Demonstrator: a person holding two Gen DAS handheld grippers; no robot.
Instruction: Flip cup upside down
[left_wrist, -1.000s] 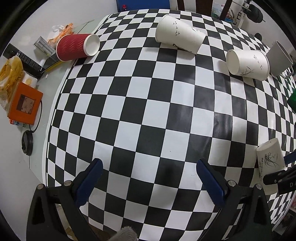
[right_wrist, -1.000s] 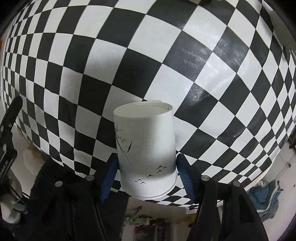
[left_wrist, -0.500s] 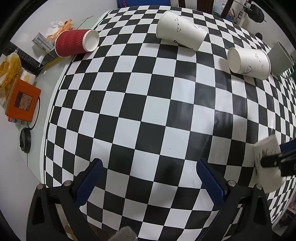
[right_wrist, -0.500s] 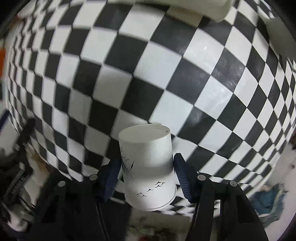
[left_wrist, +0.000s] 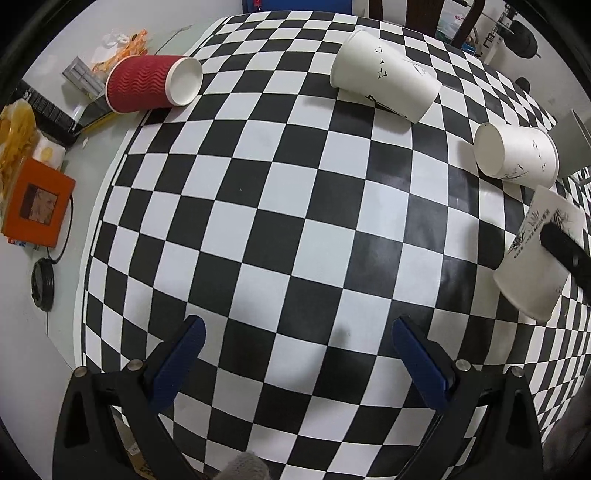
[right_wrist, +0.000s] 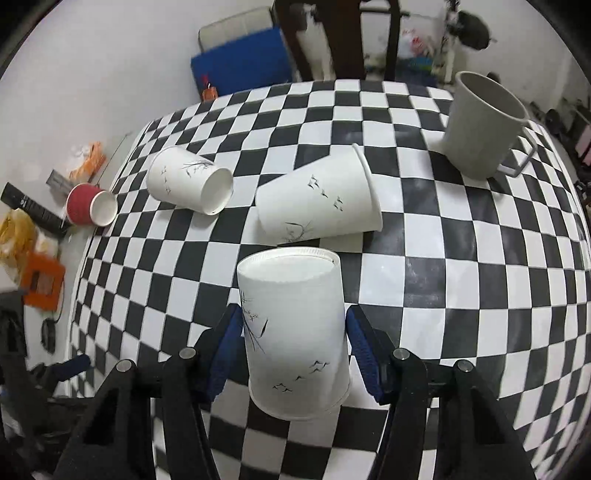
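My right gripper (right_wrist: 293, 341) is shut on a white paper cup (right_wrist: 295, 332) with ink drawings, its blue fingers (right_wrist: 227, 343) pressing both sides. The cup is held above the checkered table (right_wrist: 443, 277), tilted, base pointing away from the camera and rim toward me. The same cup shows at the right edge of the left wrist view (left_wrist: 535, 258), with a black finger across it. My left gripper (left_wrist: 295, 360) is open and empty, low over the near part of the table.
Two white paper cups lie on their sides (right_wrist: 190, 181) (right_wrist: 321, 199), also in the left wrist view (left_wrist: 384, 75) (left_wrist: 517, 155). A red ribbed cup (left_wrist: 153, 83) lies at the table's left edge. A grey mug (right_wrist: 480, 125) stands upright. Orange box (left_wrist: 37, 201) and clutter sit left.
My right gripper has lifted and turned with the cup, swinging from looking down at the table to looking across it. The left gripper has stayed open and shifted slightly.
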